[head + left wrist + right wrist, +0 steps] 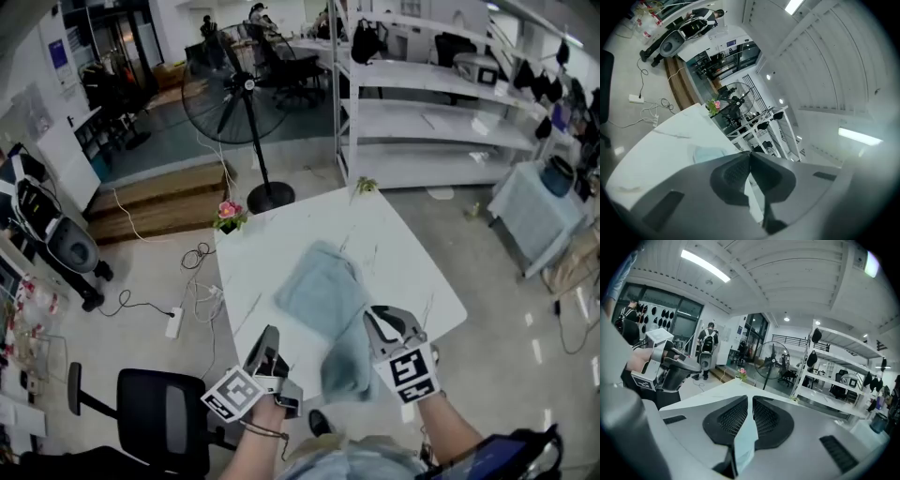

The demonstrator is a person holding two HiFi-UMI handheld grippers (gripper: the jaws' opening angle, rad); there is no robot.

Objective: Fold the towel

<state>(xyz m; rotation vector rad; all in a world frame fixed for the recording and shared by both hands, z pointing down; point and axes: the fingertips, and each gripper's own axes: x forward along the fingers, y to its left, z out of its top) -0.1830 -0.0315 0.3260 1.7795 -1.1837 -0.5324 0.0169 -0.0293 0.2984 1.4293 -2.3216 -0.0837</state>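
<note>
Towel point(321, 286) hangs pinched in the right hand-held gripper point(386, 323).

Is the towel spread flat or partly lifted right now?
Partly lifted: the right tongs pinch one end of the towel, bunched at the table's near edge; the rest lies flat.

Left gripper point(750, 153) tilted sideways here, dark fingers point(733, 176) pressed together at the tips. Pale sliver in the gap lower down, can't tell what. Just past them, white bench point(661, 150) with the light blue towel point(708, 153) lying on it. Pink flowers point(714, 106) at the bench's far end, standing fan point(738, 96) behind, power strip point(635, 99) down on the floor.
</note>
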